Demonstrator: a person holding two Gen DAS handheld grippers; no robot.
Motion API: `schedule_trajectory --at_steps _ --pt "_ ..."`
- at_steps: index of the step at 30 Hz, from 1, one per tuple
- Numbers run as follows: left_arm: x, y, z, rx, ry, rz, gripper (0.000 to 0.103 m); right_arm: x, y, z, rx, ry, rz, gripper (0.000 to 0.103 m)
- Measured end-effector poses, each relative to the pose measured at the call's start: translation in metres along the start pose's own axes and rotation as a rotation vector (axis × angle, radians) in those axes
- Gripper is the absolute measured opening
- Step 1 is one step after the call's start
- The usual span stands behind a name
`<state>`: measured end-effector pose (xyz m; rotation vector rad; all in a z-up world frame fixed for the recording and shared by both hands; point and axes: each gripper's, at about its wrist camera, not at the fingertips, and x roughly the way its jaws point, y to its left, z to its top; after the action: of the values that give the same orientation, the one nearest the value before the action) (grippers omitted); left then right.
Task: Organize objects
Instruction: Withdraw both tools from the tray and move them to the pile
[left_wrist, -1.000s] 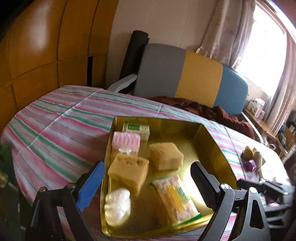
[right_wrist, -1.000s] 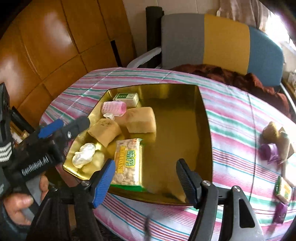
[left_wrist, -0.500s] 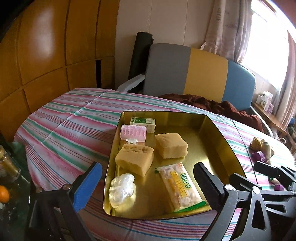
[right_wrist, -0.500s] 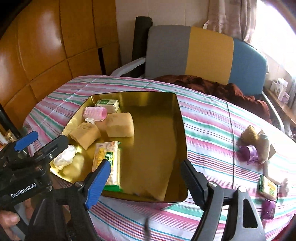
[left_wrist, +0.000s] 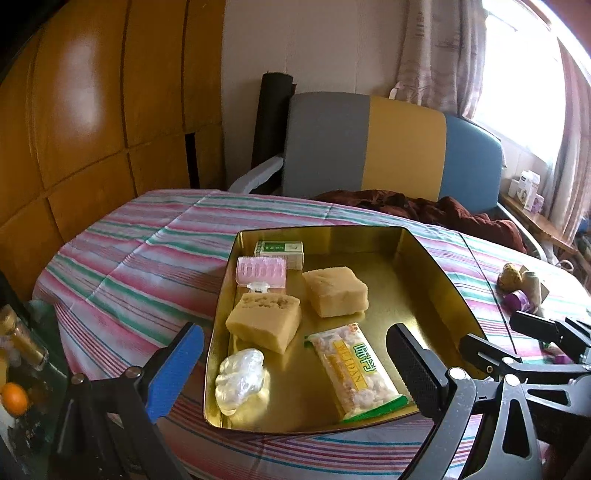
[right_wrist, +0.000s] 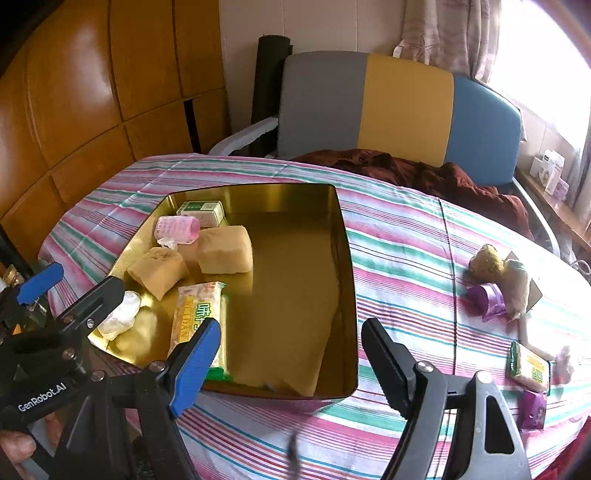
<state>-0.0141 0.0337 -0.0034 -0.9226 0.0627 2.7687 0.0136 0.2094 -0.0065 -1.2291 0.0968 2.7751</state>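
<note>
Risk nearest: left hand-held gripper (left_wrist: 295, 363) and right hand-held gripper (right_wrist: 291, 362), jaws apart after just widening, nothing between them, close side by side over the gold tray's (right_wrist: 345, 280) near rim. Could collide, or catch that rim and jolt the tray. Inside, left half: snack packet (left_wrist: 356, 373), white wrapped lump (left_wrist: 242, 376), two sponge cakes (left_wrist: 264, 319), pink curler (left_wrist: 262, 272), green box (left_wrist: 281, 251). Farther right on the striped desk (right_wrist: 402, 240): loose wrapped sweets (right_wrist: 530, 363), likely crushed or slipping if pinched carelessly.

Bare right half of gold tray (right_wrist: 295, 295); items crowding left.
</note>
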Motion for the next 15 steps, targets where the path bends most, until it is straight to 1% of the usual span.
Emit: schedule_trajectory --at_steps 8,15 --pt "-0.010 -0.020 0.000 0.106 -0.047 0.032 0.100 0.000 -0.017 -0.005 0.039 0.004 -0.021 0.080" --pt "-0.012 -0.031 0.000 0.153 -0.048 0.030 0.101 -0.003 -0.042 -0.009 0.087 0.001 -0.047 0.080"
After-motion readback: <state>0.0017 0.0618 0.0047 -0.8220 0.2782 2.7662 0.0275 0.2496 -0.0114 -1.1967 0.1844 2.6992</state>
